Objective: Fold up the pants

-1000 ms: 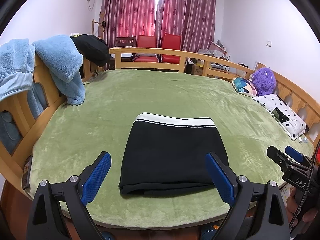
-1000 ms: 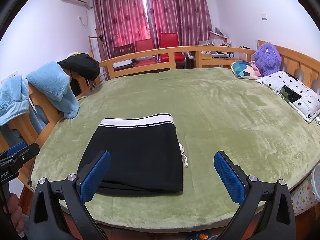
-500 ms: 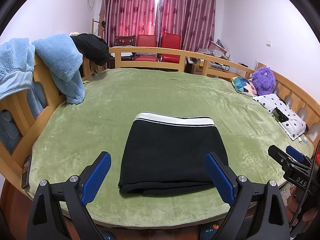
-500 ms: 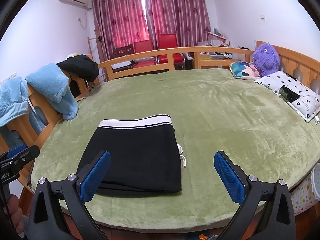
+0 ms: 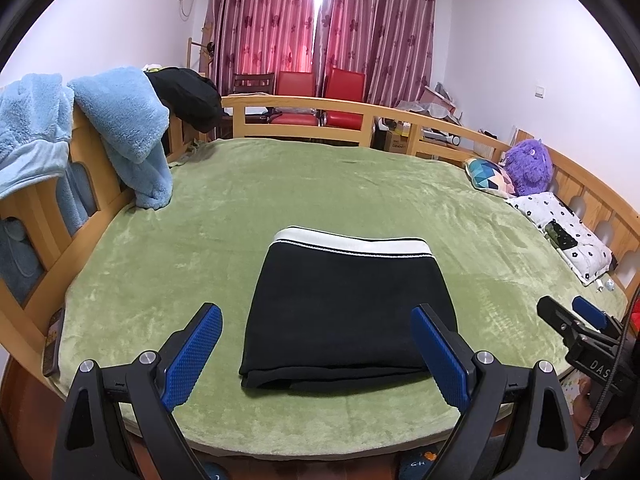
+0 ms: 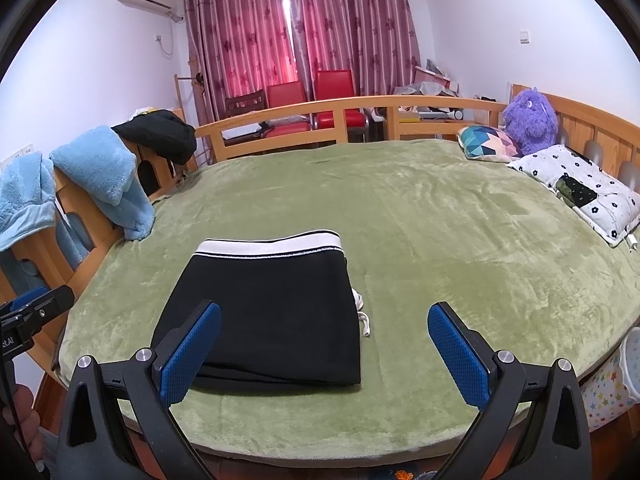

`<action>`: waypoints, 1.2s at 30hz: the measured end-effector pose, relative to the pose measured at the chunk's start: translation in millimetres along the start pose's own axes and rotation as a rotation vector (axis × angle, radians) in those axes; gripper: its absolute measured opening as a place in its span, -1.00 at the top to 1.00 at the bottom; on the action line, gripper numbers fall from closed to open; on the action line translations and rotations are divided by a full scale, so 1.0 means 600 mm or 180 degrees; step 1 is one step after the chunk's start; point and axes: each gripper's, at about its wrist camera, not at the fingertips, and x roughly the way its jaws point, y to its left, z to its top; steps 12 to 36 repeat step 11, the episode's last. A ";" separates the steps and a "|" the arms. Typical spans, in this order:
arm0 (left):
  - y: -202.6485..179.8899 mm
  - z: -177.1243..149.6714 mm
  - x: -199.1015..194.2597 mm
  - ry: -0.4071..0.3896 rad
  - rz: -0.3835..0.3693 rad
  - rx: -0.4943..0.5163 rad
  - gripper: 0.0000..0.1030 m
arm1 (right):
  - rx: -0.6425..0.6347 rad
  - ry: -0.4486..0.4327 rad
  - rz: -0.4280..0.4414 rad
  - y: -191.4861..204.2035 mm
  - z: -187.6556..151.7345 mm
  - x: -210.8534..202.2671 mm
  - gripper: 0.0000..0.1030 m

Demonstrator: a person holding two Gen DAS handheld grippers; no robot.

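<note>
Pants (image 5: 348, 312), folded rectangular, on plush green blanket (image 5: 200, 240).

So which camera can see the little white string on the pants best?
The right wrist view. There the white drawstring pokes out beside the right edge of the folded black pants, lying on the green blanket. In the left wrist view the pants show, but no string.

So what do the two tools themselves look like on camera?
Both match: the left tool and right tool have black angular frames with silver screws and blue textured pads. White lettering marks the body of the right tool, seen from the left wrist, and a black cable runs beside it.
</note>
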 end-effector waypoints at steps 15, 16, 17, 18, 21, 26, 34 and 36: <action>0.004 0.002 0.007 -0.0004 -0.0085 0.0004 -0.85 | -0.0025 0.0021 0.0002 0.005 -0.002 0.013 -0.98; 0.004 0.002 0.007 -0.0004 -0.0085 0.0004 -0.85 | -0.0025 0.0021 0.0002 0.005 -0.002 0.013 -0.98; 0.004 0.002 0.007 -0.0004 -0.0085 0.0004 -0.85 | -0.0025 0.0021 0.0002 0.005 -0.002 0.013 -0.98; 0.004 0.002 0.007 -0.0004 -0.0085 0.0004 -0.85 | -0.0025 0.0021 0.0002 0.005 -0.002 0.013 -0.98; 0.004 0.002 0.007 -0.0004 -0.0085 0.0004 -0.85 | -0.0025 0.0021 0.0002 0.005 -0.002 0.013 -0.98; 0.004 0.002 0.007 -0.0004 -0.0085 0.0004 -0.85 | -0.0025 0.0021 0.0002 0.005 -0.002 0.013 -0.98; 0.004 0.002 0.007 -0.0004 -0.0085 0.0004 -0.85 | -0.0025 0.0021 0.0002 0.005 -0.002 0.013 -0.98; 0.004 0.002 0.007 -0.0004 -0.0085 0.0004 -0.85 | -0.0025 0.0021 0.0002 0.005 -0.002 0.013 -0.98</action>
